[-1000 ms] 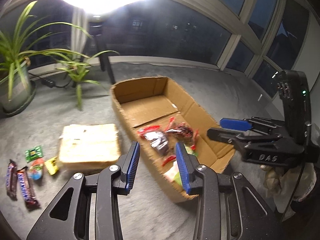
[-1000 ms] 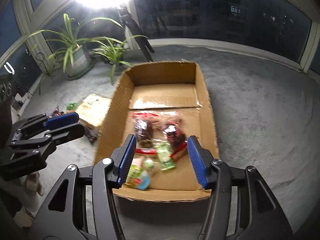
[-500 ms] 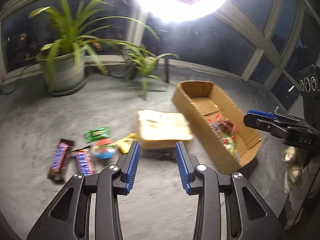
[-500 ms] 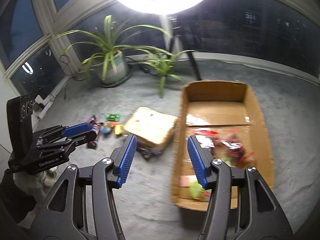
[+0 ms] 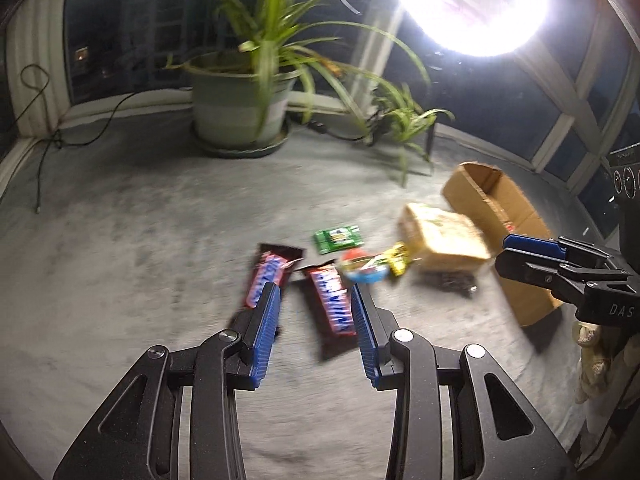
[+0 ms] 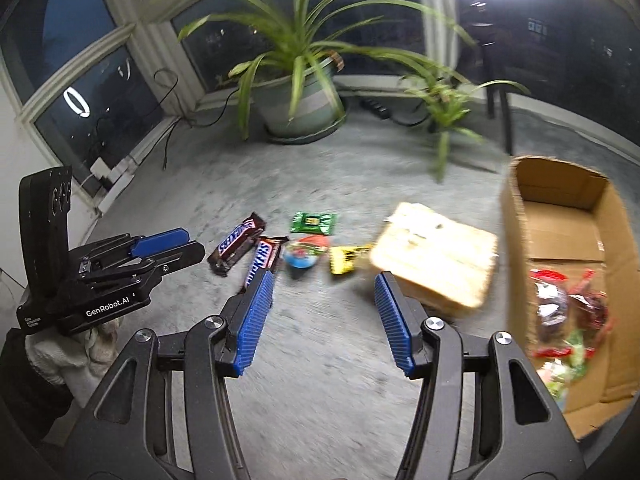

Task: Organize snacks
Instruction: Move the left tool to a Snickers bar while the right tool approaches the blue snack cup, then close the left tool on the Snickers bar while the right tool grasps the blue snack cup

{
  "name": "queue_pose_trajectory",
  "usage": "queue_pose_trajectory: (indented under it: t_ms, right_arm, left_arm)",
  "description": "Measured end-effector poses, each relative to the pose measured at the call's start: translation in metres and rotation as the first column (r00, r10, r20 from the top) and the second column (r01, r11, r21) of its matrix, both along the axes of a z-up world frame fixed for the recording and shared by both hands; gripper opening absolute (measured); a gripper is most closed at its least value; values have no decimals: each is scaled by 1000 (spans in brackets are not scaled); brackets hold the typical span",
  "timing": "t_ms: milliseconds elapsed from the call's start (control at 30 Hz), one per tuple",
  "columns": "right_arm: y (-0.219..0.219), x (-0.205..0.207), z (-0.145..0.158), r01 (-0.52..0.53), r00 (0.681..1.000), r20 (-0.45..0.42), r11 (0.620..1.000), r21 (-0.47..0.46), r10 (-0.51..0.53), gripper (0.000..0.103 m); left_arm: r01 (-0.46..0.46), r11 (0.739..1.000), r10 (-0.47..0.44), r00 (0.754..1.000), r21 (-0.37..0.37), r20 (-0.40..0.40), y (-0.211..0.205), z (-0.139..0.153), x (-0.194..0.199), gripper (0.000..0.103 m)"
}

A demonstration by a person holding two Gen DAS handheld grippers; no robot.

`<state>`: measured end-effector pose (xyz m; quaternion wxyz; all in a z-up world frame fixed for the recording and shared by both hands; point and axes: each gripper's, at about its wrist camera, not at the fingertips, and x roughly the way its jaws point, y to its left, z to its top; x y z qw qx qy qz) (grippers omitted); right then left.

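Note:
Two Snickers bars (image 5: 268, 276) (image 5: 332, 308) lie on the grey carpet, and my left gripper (image 5: 314, 300) hovers open just above them, holding nothing. Beside them are a green packet (image 5: 338, 238), a round blue-and-red snack (image 5: 362, 268) and a yellow packet (image 5: 398, 262). My right gripper (image 6: 324, 284) is open and empty over the carpet, near the round snack (image 6: 304, 254) and the yellow packet (image 6: 346, 258). The open cardboard box (image 6: 516, 240) at the right holds several red and green snack bags (image 6: 568, 312).
A flat taped cardboard parcel (image 6: 436, 260) lies between the loose snacks and the box. A large potted plant (image 5: 240, 112) and a smaller plant (image 5: 400, 120) stand by the windows. A cable (image 5: 44, 148) runs along the left wall. A tripod leg (image 6: 500, 120) stands behind the box.
Both grippers have swung left, away from the box and across the flat parcel, to the loose snacks on the carpet. Their jaws have kept the same gaps.

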<state>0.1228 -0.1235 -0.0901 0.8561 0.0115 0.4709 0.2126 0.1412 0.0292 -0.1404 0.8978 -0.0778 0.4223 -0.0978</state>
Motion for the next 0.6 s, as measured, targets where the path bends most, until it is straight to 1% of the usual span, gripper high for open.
queue_pose_trajectory:
  t_ms: [67, 100, 233, 333, 600]
  right_arm:
    - [11, 7, -8, -15, 1000, -10, 1000, -17, 14, 56]
    - [17, 11, -12, -21, 1000, -18, 1000, -23, 20, 56]
    - [35, 26, -27, -49, 998, -47, 998, -34, 47, 55]
    - [44, 35, -39, -61, 995, -81, 998, -25, 59, 47]
    - [57, 53, -64, -65, 991, -122, 997, -49, 59, 46]
  left_arm:
    - [-4, 1000, 4, 1000, 7, -10, 6, -5, 2, 35]
    - [-23, 999, 24, 999, 29, -38, 10, -8, 2, 35]
    - [-17, 999, 19, 998, 37, -56, 17, -18, 8, 35]
    - [-10, 999, 12, 998, 39, -68, 19, -25, 14, 35]
    - [-1, 998, 6, 996, 55, -91, 19, -40, 25, 35]
